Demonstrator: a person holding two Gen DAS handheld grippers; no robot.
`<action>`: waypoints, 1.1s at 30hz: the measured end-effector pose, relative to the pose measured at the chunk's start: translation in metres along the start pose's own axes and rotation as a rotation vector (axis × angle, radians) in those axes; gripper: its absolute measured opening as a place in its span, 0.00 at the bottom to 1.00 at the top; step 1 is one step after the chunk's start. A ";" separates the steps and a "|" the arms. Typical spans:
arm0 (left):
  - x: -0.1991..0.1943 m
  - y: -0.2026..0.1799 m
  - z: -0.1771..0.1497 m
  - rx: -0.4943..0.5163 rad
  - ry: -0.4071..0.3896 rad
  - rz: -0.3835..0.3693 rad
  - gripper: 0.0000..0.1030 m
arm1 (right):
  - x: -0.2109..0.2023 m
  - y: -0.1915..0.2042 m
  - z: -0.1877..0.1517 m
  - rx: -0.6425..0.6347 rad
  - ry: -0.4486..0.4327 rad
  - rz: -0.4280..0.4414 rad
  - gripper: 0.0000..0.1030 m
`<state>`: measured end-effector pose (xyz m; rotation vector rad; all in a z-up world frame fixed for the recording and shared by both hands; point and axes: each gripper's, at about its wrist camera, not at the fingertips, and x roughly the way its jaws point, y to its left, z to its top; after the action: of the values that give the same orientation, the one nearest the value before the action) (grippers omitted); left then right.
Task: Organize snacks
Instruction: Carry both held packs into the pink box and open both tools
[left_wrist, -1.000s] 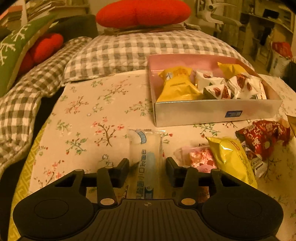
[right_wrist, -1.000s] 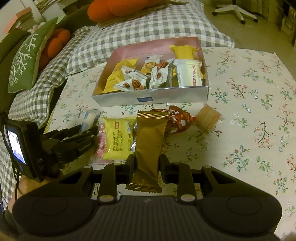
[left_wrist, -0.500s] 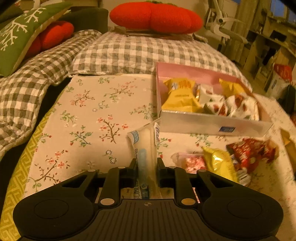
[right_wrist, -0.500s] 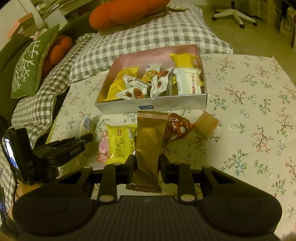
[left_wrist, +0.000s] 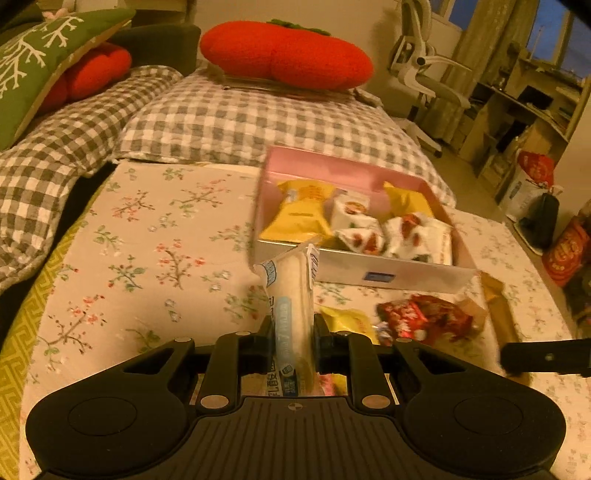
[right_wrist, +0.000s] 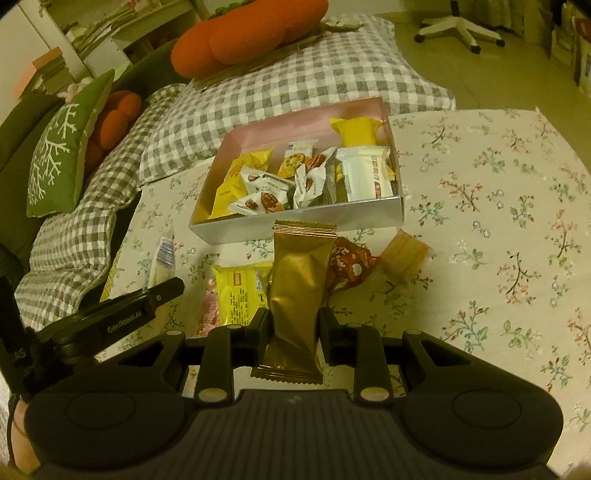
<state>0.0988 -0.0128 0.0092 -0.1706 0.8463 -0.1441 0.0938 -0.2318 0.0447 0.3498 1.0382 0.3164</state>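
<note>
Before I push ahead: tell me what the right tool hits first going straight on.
Likely the near wall of the snack box, met by the tip of the gold packet the right tool holds; depth is unclear.

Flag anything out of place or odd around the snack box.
Nothing damaged or spilled. Loose snacks still lie outside the box: a yellow packet, a red packet and a tan wafer on the floral cloth.

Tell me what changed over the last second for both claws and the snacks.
The left claw closed on the white snack stick and lifted it off the floral cloth toward the box. The right claw kept its grip on the gold packet. Box and loose snacks stayed put.
</note>
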 end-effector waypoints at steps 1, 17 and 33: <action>-0.002 -0.004 -0.001 0.003 0.001 -0.001 0.17 | 0.001 0.001 -0.001 0.000 0.005 0.001 0.25; -0.020 -0.031 -0.002 0.029 -0.006 -0.027 0.17 | 0.009 0.008 0.005 0.001 0.009 0.015 0.25; 0.000 -0.025 0.018 0.031 -0.001 -0.039 0.17 | 0.026 0.022 0.023 -0.007 0.013 0.040 0.25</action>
<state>0.1109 -0.0360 0.0261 -0.1584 0.8400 -0.1937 0.1239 -0.2044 0.0444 0.3624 1.0439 0.3584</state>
